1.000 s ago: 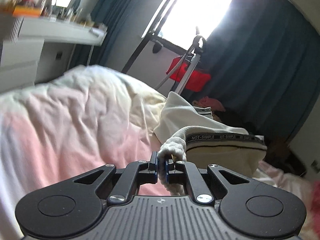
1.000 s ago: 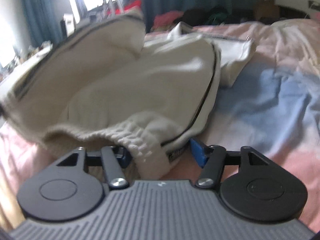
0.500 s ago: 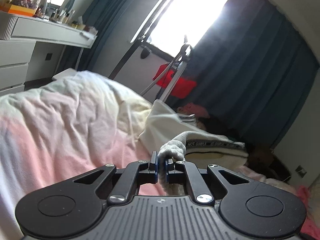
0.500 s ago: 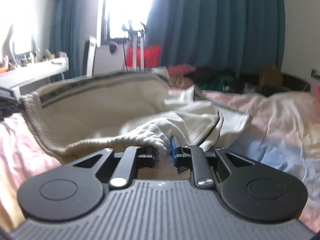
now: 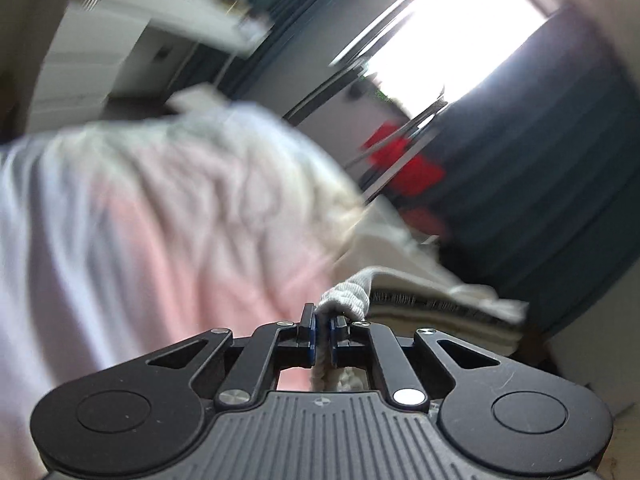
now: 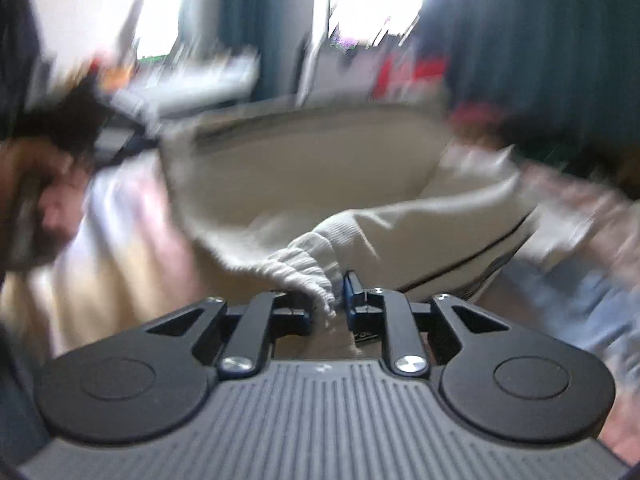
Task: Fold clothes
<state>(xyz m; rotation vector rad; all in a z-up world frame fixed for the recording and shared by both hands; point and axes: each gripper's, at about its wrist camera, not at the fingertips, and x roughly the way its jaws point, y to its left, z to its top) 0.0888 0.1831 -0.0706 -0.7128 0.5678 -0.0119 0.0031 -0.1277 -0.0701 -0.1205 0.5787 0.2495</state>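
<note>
Above, cream garment (image 6: 320, 168) with ribbed hem, black piping and lettered band, stretched over the pink-and-blue bedding (image 5: 152, 240); left gripper (image 5: 322, 326) clamped on its ribbed hem (image 5: 344, 300), right gripper (image 6: 328, 304) likewise pinching the hem, both views blurred

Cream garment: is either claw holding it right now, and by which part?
Both. The left claw and the right claw each pinch the cream garment by its ribbed knit band, at separate spots.

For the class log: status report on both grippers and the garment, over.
Left gripper shut on cream garment ribbed hem. Right gripper shut on hem too. Frames blurred.
</note>
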